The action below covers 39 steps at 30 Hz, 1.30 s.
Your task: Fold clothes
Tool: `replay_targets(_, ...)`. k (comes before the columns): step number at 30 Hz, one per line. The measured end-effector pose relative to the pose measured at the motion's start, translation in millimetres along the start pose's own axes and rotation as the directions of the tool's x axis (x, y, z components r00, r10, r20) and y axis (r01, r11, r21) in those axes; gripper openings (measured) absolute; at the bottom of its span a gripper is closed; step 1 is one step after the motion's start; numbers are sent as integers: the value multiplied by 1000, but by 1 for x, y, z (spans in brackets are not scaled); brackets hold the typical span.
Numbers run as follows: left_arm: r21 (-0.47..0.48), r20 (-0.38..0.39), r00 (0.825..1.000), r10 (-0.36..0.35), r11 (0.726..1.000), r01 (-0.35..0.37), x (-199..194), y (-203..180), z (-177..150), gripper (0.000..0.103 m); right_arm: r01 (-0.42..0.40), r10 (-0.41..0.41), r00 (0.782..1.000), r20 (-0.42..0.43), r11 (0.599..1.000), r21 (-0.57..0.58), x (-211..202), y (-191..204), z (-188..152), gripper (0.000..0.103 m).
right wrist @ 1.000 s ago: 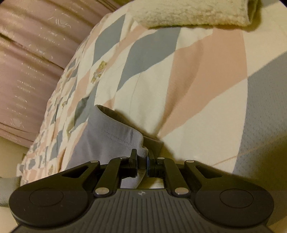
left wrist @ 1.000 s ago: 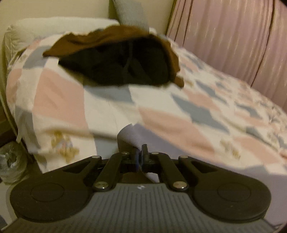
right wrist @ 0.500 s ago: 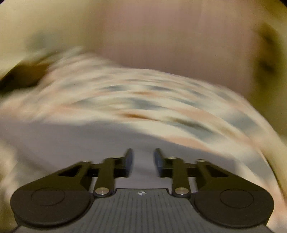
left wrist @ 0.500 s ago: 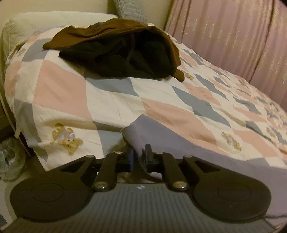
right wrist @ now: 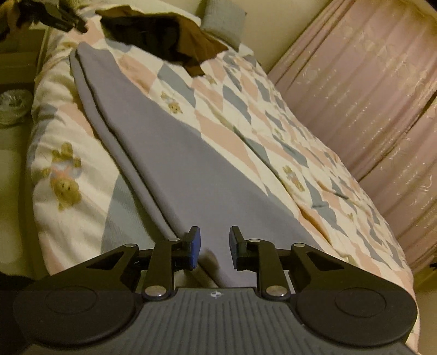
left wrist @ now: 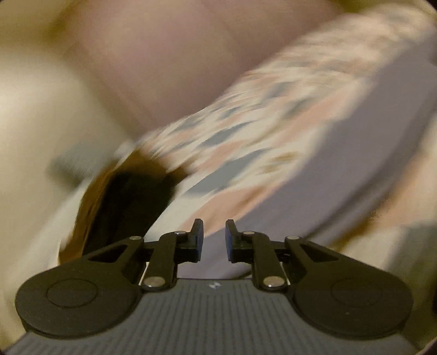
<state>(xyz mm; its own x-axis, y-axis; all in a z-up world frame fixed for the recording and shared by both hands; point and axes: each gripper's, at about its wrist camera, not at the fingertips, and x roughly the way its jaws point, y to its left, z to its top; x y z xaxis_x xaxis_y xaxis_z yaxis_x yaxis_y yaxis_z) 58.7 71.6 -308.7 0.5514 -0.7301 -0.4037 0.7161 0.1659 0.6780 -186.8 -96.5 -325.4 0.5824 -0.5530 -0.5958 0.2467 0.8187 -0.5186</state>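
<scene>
A grey-lilac garment (right wrist: pixel 169 153) lies folded lengthwise in a long strip on the patchwork bed quilt (right wrist: pixel 245 109), running from my near end to the far left. My right gripper (right wrist: pixel 214 245) is open and empty just above its near end. My left gripper (left wrist: pixel 214 237) is open and empty; its view is motion-blurred, with the grey garment (left wrist: pixel 341 153) to the right. The left gripper also shows small at the far top left of the right wrist view (right wrist: pixel 62 19).
A brown and black pile of clothes (right wrist: pixel 164 35) lies at the head of the bed, also in the left wrist view (left wrist: pixel 123 202). A grey pillow (right wrist: pixel 222 24) stands behind it. Pink curtains (right wrist: pixel 368 95) hang along the right side. The bed's left edge drops to the floor.
Both grippers have opened and let go of the grey garment, which now lies flat on the quilt. Both have swung away; the left view is blurred by fast motion.
</scene>
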Motion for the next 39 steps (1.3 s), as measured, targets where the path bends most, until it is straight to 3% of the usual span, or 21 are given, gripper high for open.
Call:
replay_targets(4, 187, 18, 994, -103, 977, 98, 3, -35, 2, 18, 8, -8, 1000, -13, 999, -52, 2, 15, 3, 22)
replay_targets(8, 265, -4, 991, -133, 956, 130, 5, -51, -5, 18, 15, -16, 1000, -20, 996, -84, 1, 24, 1, 22)
replay_targets(17, 353, -20, 994, -105, 930, 106, 14, -65, -10, 18, 30, -32, 999, -10, 992, -126, -2, 31, -3, 23)
replay_targets(19, 388, -28, 994, -101, 916, 104, 19, -70, -13, 15, 38, -39, 999, -6, 989, -142, 0, 32, -3, 23)
replay_targets(21, 421, -40, 995, -96, 901, 104, 26, -75, -17, 5, 32, -34, 999, -9, 988, -153, 1, 33, -4, 23)
replay_targets(25, 438, -24, 996, -89, 894, 91, 27, -75, -22, 3, 45, -50, 999, -16, 975, -216, 9, 41, -9, 20)
replay_targets(26, 434, -16, 996, -88, 897, 86, 26, -72, -22, 2, 45, -50, 999, -16, 973, -228, 10, 43, -10, 15)
replay_targets(27, 427, -7, 996, -86, 901, 81, 24, -70, -22, 2, 42, -46, 999, -12, 971, -233, 10, 43, -10, 0)
replay_targets(33, 390, 25, 997, -75, 919, 60, 2, -61, -19, 2, 71, -63, 997, 48, 980, -187, -8, 33, -10, 0)
replay_targets(39, 383, -12, 996, -85, 920, 83, 7, -77, -26, 3, 55, -49, 998, 41, 982, -179, -17, 32, -14, 0)
